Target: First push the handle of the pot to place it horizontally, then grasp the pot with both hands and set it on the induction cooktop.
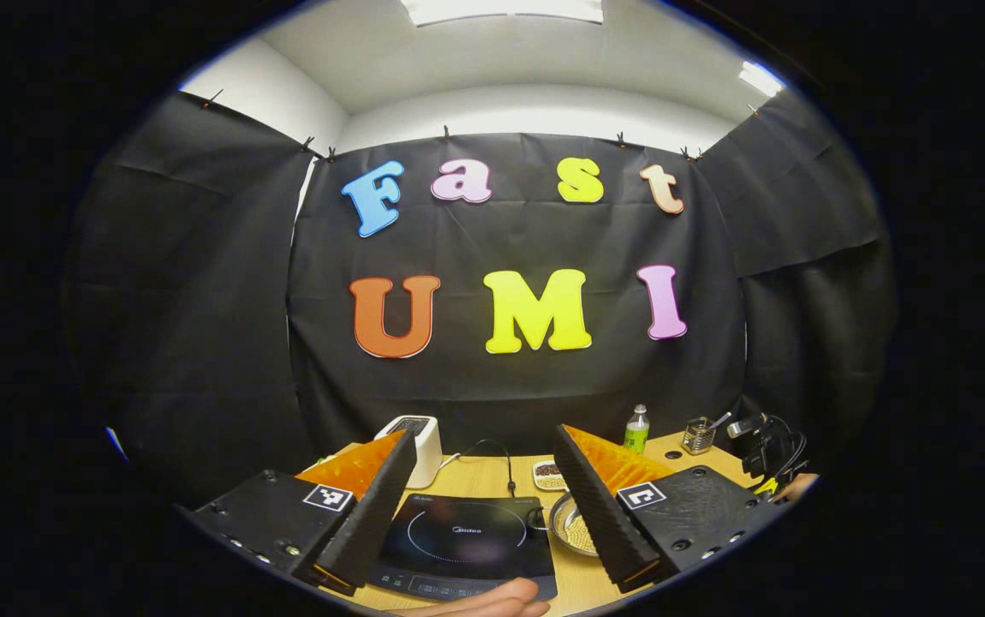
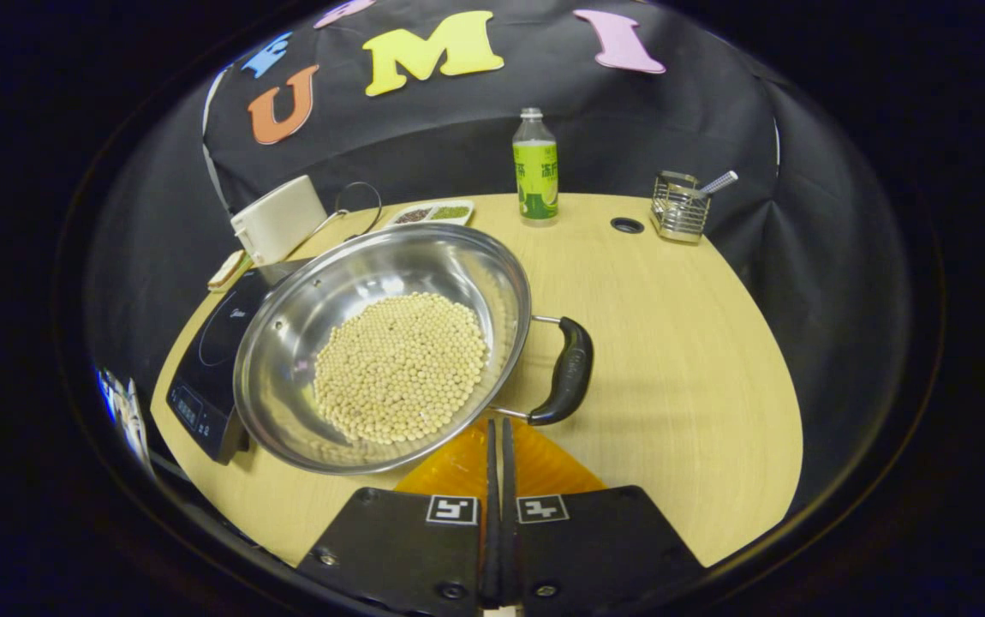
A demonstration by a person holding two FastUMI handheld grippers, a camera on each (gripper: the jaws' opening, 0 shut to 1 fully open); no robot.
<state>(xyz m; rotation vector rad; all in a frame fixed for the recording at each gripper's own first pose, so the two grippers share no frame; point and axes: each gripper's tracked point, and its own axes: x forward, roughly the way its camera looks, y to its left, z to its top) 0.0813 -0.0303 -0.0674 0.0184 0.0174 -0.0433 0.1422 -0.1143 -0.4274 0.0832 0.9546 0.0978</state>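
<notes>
Left gripper view: left gripper (image 1: 486, 506) raised over the light wooden tabletop (image 1: 492, 473), jaws spread wide and empty. Between them, below and ahead, flat black glass induction cooktop (image 1: 463, 542), its top bare; just off the right jaw, rim of the shiny steel pot (image 1: 571, 526). Pot not yet on the cooktop.

Right gripper view: right gripper (image 2: 497, 450) with jaws pressed together on nothing, tips just short of the pot, near the lower end of its curved black side handle (image 2: 567, 370). Pale round beans (image 2: 401, 366) inside. Handle seemingly lying level already; two-handed lift apparently left. Open tabletop right of the jaws, cooktop close on the left
</notes>
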